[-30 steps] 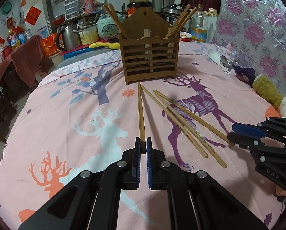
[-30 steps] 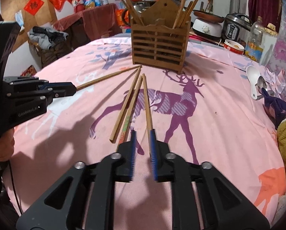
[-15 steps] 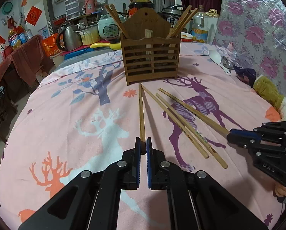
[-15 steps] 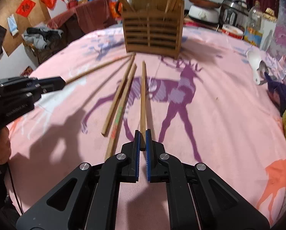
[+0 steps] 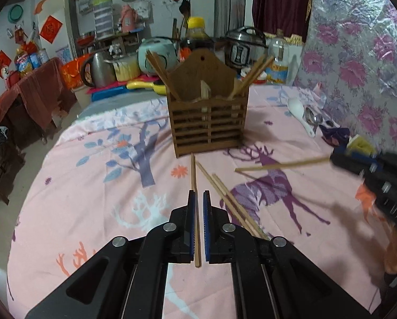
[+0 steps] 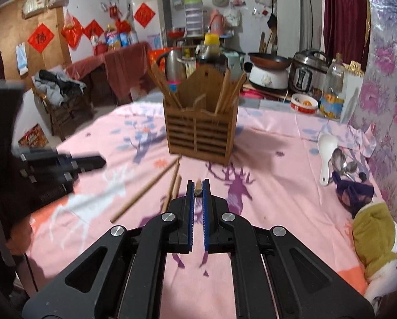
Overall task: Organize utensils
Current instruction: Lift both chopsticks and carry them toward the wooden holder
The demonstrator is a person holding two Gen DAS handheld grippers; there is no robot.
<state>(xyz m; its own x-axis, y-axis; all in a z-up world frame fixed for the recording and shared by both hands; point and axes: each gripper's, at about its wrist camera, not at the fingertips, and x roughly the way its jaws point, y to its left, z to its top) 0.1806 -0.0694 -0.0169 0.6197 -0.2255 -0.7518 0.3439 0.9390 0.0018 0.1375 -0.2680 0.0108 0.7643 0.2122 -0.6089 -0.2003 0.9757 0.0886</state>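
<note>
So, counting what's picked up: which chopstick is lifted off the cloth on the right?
The chopstick in the right gripper, hanging level above the deer print; the loose pair lies flat.

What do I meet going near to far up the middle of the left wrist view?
Left hand-held gripper shut on a chopstick → wooden utensil holder → dark bottle with yellow cap.
</note>
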